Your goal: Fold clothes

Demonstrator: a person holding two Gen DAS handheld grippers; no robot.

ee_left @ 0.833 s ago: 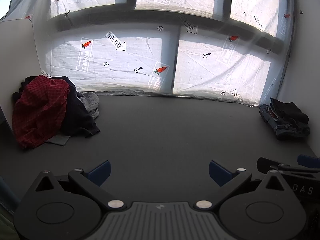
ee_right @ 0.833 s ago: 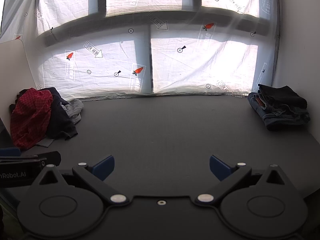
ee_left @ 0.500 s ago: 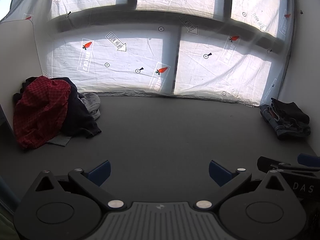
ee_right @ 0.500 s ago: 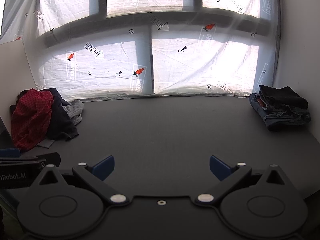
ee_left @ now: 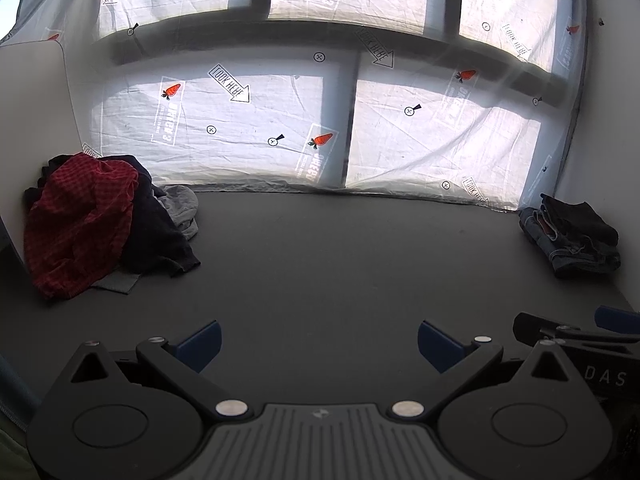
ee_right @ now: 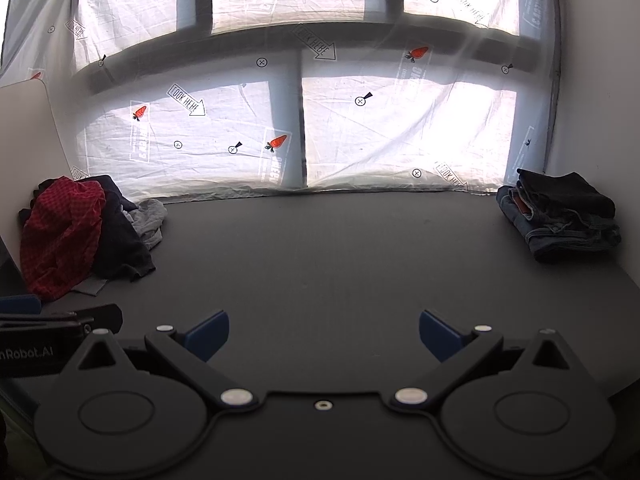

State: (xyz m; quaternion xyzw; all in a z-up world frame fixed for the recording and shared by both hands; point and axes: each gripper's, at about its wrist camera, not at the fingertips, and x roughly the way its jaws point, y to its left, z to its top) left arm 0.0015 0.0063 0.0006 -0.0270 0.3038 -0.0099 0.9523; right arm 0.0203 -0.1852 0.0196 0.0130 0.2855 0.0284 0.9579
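- The left gripper [ee_left: 318, 342], black with blue finger pads, has its jaws spread wide with nothing between them, only bare dark grey tabletop [ee_left: 340, 264] ahead of it.
- The right gripper [ee_right: 324, 334], of the same make, likewise stands wide open and empty; the two tools sit side by side, each showing at the edge of the other's view.
- Far ahead and to the left of both grippers lies the unfolded heap: a red checked garment [ee_left: 80, 224] on top, a dark navy garment [ee_left: 156, 236] draped beside it, and a crumpled light grey garment [ee_left: 182, 210] behind, against the printed white plastic sheet [ee_left: 248, 128] covering the window.
- Far ahead and to the right sits a neat stack of folded clothes [ee_right: 560, 216], blue denim below and a black piece on top.
- Since the earlier frames almost nothing has changed: both views have only drifted slightly, the jaws are as wide as before, and no garment has moved.
- That reads as a pause between items: some pieces look finished, none is in hand.
- The likely next step is reaching left for the heap, probably the red garment on top, and bringing it to the open middle of the table to spread.
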